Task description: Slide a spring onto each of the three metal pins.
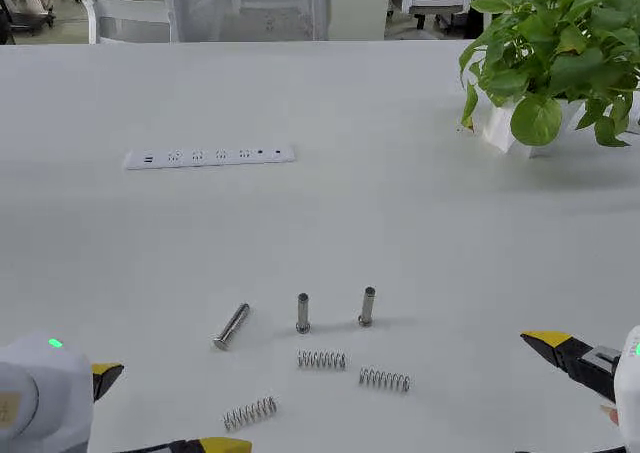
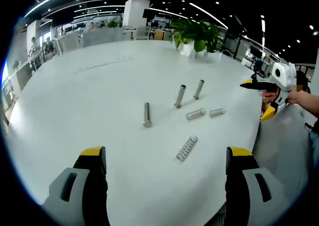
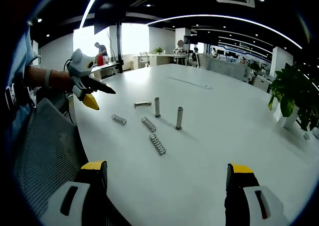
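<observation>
Jaws apart on left gripper (image 2: 166, 153), seen side-on in right gripper view

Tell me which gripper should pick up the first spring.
Left. The left gripper is open, and the nearest spring lies about level with its jaw tips. The right gripper, also open, has more bare table between it and its closest spring.

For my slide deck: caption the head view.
Two upright pins, one lying pin, three loose springs on white table.
</observation>
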{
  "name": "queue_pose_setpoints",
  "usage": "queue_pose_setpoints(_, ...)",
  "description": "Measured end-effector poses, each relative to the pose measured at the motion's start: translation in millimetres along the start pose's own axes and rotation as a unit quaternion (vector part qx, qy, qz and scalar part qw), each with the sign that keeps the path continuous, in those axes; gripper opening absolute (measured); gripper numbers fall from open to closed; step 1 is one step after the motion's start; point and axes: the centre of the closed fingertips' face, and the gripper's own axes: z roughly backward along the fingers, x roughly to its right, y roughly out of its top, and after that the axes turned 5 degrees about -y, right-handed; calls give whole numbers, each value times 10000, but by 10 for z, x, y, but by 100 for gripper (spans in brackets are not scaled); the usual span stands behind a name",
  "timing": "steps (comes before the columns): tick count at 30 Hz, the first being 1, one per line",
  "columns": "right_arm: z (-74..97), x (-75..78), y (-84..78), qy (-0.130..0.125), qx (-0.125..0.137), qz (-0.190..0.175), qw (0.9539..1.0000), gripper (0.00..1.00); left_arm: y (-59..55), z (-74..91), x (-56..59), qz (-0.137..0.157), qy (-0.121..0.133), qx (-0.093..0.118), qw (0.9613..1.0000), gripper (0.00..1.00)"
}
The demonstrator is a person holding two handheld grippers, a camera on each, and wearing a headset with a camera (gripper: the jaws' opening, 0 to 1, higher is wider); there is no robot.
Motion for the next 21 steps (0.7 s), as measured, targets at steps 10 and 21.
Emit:
queue_pose_setpoints(10, -20, -25, -34, 18, -52, 64, 10000, 100, 241, -200, -38, -308, -168, -150, 9993, 97)
queue_pose_setpoints(21, -17, 11, -13, -30, 12, 99, 9999, 100, 386, -459, -160, -275, -333, -353, 9984, 83)
